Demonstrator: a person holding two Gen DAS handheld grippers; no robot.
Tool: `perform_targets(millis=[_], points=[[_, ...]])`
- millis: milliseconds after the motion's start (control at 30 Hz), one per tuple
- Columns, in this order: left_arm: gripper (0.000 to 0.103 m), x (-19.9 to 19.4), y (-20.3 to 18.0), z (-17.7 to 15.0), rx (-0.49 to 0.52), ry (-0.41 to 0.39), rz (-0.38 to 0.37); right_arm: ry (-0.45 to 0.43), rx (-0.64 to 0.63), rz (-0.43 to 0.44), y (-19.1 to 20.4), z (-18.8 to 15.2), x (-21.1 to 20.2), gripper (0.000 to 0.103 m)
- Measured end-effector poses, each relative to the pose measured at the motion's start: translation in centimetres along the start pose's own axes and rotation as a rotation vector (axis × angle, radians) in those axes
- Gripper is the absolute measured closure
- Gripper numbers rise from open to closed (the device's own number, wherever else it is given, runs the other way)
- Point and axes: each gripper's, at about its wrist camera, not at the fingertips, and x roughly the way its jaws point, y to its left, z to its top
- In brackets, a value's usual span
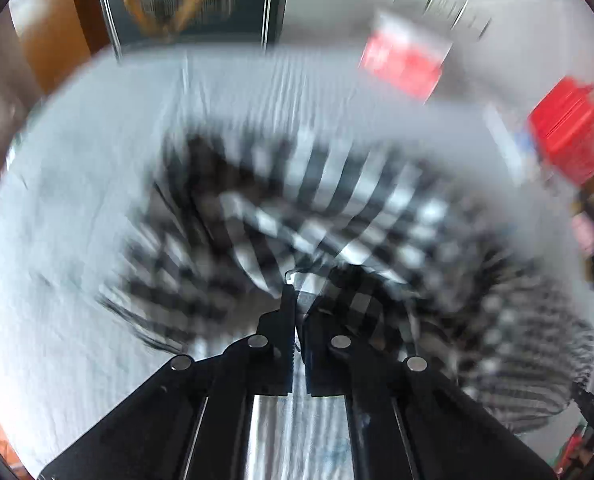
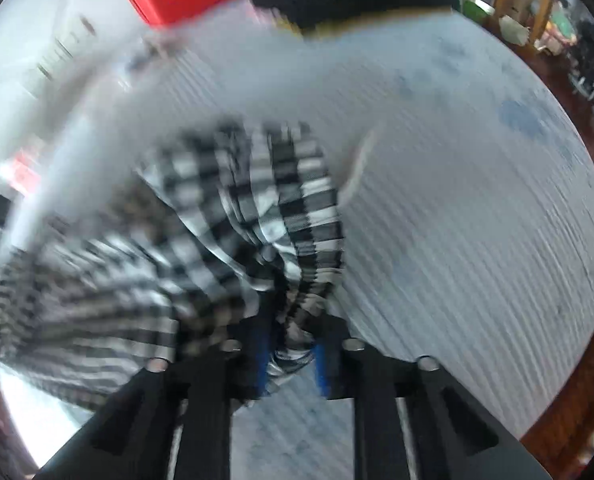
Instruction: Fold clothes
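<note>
Lying bunched up on a pale ribbed sheet (image 1: 77, 208): a black-and-white checked shirt (image 1: 337, 208), soft and floppy, all folds and waves. On the left side, the left gripper (image 1: 297, 300) with fingers pressed almost together, pinching a bit of checked cloth near a crumpled edge. Hard to say just which part of the shirt that is, with the picture so smeary. Looks light and thin, easy to lift, but sure to sag and slide between any two held spots. Not slippery like glass, not breakable, yet quick to slip out of a weak pinch. Best taken by a firm edge or a corner, like a hem or a shoulder seam, never by the loose middle. Over on the right side, the right gripper (image 2: 289, 344) with fingers a little apart, squeezing a thick bunch of the same checked shirt (image 2: 225, 216) between blue pads (image 2: 321, 368). Thick bunch, so a strong hold, but not a tidy one. Far back, red boxes (image 1: 405, 60), blurry.
</note>
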Motion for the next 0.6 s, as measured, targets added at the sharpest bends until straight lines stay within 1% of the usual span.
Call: perform_targets(millis=[67,133,167,233,267,300,400,433,467,500,533,567,600], points=[[0.1,-5.6,-1.0,1.3,0.044,-0.089,-0.029,-0.087,0.005,0.075,0.0,1.1,-3.6,0.096],[0.1,-11.2,-2.4,3.0,0.104,-0.187,-0.06,-0.175,0.01,0.15,-0.1,2.2,-7.3,0.097],[0.1,-13.3,-3.3,4.2,0.13,-0.225,-0.066,-0.213,0.011,0.183,0.1,3.0,-8.9,0.097],[0.1,-17.6,-5.1,7.5,0.17,-0.3,-0.078,-0.284,0.008,0.237,0.3,4.5,-11.8,0.098],[0.1,-18.9,-6.0,9.0,0.186,-0.328,-0.078,-0.316,-0.002,0.249,0.6,5.3,-13.0,0.098],[0.1,-19.8,-6.5,10.2,0.198,-0.347,-0.074,-0.337,-0.005,0.236,1.1,6.2,-13.5,0.098],[0.099,-20.4,-6.7,11.6,0.2,-0.347,-0.033,-0.358,0.002,0.215,1.6,7.9,-13.8,0.098],[0.094,-20.3,-6.7,11.9,0.2,-0.338,-0.02,-0.355,-0.002,0.201,1.6,7.9,-13.6,0.098],[0.087,-19.2,-6.5,11.5,0.201,-0.301,-0.009,-0.344,-0.002,0.19,1.2,7.5,-13.4,0.098],[0.066,-17.8,-5.8,11.0,0.199,-0.254,0.002,-0.333,-0.002,0.178,0.7,7.1,-13.1,0.098],[0.038,-16.4,-5.1,10.5,0.197,-0.207,0.014,-0.309,-0.001,0.152,0.3,6.5,-12.5,0.098],[0.027,-14.8,-4.3,9.8,0.19,-0.16,0.024,-0.285,0.0,0.126,-0.2,5.9,-11.9,0.098],[0.022,-13.0,-3.1,8.8,0.176,-0.11,0.03,-0.26,0.005,0.103,-0.4,5.6,-10.9,0.097]])
